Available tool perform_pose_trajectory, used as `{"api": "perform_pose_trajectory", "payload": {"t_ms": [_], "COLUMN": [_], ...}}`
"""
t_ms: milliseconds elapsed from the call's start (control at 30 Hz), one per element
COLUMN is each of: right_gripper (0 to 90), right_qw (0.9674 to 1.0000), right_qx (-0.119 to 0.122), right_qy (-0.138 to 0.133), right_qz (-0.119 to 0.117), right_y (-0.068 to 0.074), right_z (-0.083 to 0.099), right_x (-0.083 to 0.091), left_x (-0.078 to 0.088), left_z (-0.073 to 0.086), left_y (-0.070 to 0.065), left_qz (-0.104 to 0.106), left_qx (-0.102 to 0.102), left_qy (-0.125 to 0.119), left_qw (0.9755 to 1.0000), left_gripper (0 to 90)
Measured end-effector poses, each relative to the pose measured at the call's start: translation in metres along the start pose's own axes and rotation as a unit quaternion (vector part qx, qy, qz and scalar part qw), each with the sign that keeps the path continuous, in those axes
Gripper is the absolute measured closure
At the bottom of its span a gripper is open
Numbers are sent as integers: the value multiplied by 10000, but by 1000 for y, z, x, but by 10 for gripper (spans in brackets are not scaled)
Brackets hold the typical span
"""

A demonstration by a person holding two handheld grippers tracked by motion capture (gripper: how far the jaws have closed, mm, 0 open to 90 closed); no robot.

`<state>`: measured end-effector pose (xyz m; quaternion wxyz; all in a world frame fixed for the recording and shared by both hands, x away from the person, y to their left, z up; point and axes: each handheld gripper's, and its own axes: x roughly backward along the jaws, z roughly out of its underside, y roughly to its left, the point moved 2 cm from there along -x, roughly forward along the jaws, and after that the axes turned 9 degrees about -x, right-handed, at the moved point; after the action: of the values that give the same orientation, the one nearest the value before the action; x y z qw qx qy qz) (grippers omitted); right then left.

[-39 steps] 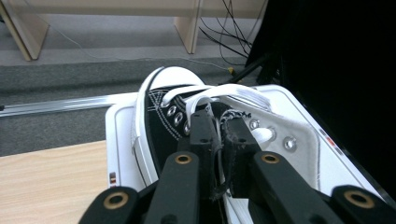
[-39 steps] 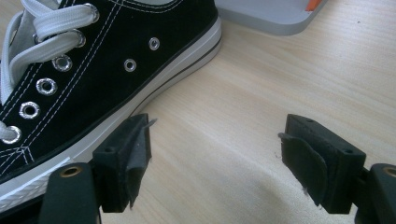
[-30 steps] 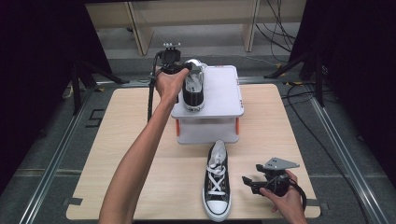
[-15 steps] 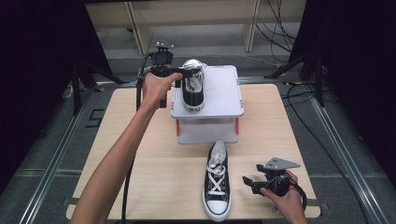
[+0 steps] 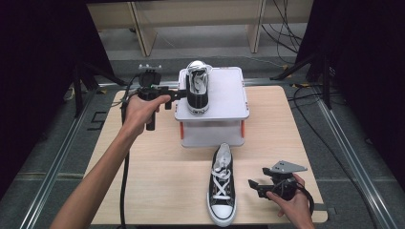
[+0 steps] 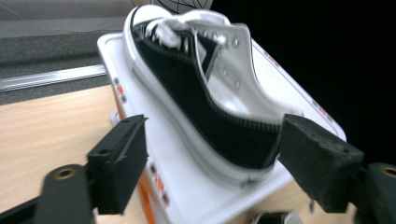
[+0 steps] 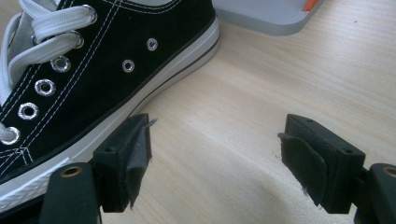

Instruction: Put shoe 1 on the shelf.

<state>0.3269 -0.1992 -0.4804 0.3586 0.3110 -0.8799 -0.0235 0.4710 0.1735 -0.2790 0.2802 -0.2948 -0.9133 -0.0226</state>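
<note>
The 1st sneaker (image 5: 197, 90) is seen standing on the white box (image 5: 224, 93), its heel just beyond the left gripper (image 5: 179, 93), whose jaws have just been opening and are spread clear of it. The right gripper (image 5: 253, 185) is held open beside the 2nd sneaker (image 5: 220, 186) on the table (image 5: 157, 181).

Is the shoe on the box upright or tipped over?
Upright. The shoe rests sole-down on the box, opening facing up, free of the left claw.
</note>
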Motion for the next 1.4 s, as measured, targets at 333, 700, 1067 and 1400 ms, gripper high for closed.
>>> {"api": "perform_pose_trajectory", "payload": {"t_ms": [333, 700, 1067, 1400], "right_gripper": [255, 266, 268, 267], "right_qw": [10000, 10000, 9999, 9999], "right_qx": [64, -70, -15, -69], "right_qy": [-36, -52, -85, 7], "right_qz": [-7, -31, -56, -115], "right_y": [-1, 0, 0, -1], "right_z": [0, 0, 0, 0], "right_x": [0, 4, 1, 4], "left_x": [45, 71, 70, 79], "left_z": [64, 145, 231, 274], "left_y": [-2, 5, 23, 24], "left_qz": [186, 122, -86, -217], "left_qx": [-111, -234, 72, 77], "left_qy": [-213, -330, -65, -64], "left_qw": [9995, 9991, 9999, 9997], "left_gripper": [154, 152, 153, 153]}}
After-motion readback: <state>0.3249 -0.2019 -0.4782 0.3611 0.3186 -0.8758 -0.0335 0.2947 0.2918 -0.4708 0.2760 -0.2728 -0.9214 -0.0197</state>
